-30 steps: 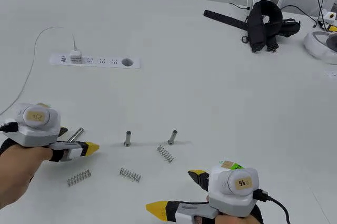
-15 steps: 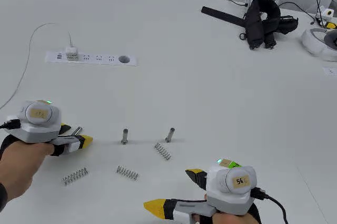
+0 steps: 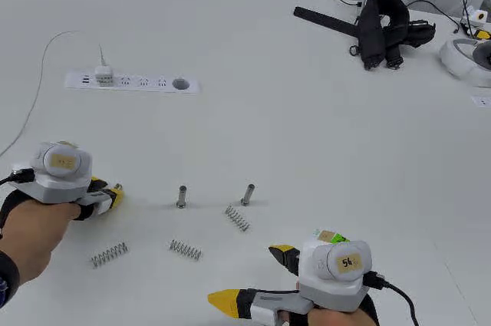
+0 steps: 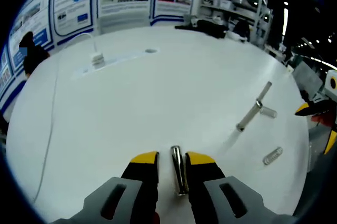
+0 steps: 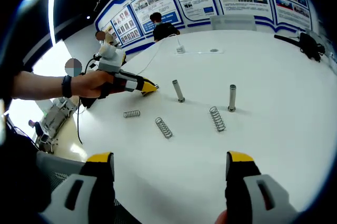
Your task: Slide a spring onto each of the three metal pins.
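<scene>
Nearest us, our right gripper (image 3: 249, 277) has its fingers wide, holding nothing. On the table (image 3: 307, 134) lie a left spring (image 3: 109, 254), a middle spring (image 3: 186, 250) and a right spring (image 3: 238, 218). Just beyond stand a left upright pin (image 3: 182, 196) and a right upright pin (image 3: 248, 194). Our left gripper (image 4: 172, 159) has its fingers narrow, flanking a third pin (image 4: 179, 176); we cannot tell whether they clamp it.

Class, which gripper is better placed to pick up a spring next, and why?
Right. The right gripper is open and empty, with a spring lying just ahead of its jaws; the left gripper is occupied, holding a pin.
</scene>
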The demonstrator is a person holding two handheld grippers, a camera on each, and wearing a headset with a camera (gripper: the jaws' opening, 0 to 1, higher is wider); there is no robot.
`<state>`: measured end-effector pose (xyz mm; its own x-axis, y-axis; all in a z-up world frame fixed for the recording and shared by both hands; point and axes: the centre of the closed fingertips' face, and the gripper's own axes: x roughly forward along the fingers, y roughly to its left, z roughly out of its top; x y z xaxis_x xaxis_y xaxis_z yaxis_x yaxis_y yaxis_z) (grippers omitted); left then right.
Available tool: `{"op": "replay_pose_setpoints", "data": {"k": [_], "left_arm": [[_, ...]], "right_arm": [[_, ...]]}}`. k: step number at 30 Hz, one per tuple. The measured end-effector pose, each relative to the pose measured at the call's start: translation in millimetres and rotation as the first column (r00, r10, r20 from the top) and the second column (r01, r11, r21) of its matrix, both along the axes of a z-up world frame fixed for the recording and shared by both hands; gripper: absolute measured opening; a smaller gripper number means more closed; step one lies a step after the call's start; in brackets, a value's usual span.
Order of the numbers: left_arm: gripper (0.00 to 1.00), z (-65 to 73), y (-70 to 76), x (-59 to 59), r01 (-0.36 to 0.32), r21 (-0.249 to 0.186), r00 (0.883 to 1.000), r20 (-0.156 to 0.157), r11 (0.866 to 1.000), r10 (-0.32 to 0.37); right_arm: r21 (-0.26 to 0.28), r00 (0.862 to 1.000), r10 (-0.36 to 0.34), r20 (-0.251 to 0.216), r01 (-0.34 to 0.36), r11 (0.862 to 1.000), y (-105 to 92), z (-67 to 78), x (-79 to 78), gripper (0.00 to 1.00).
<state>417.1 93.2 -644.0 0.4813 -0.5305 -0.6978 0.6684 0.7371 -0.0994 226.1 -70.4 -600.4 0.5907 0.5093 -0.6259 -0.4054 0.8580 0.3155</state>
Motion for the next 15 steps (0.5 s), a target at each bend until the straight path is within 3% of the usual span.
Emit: {"op": "replay_pose_setpoints", "data": {"k": [9, 15], "left_arm": [[0.17, -2.1, -1.3, 3.8, 0.016, 0.051, 1.0, -0.004, 0.999, -0.015], [0.11, -3.7, 0.3, 8.6, 0.011, 0.11, 1.0, -0.002, 0.994, -0.011]], "right_arm": [[0.002, 1.0, 0.001, -0.002, -0.001, 1.0, 0.8, -0.4, 0.2, 0.89], [0.002, 1.0, -0.004, -0.004, 0.004, 1.0, -0.5, -0.8, 0.7, 0.89]]}}
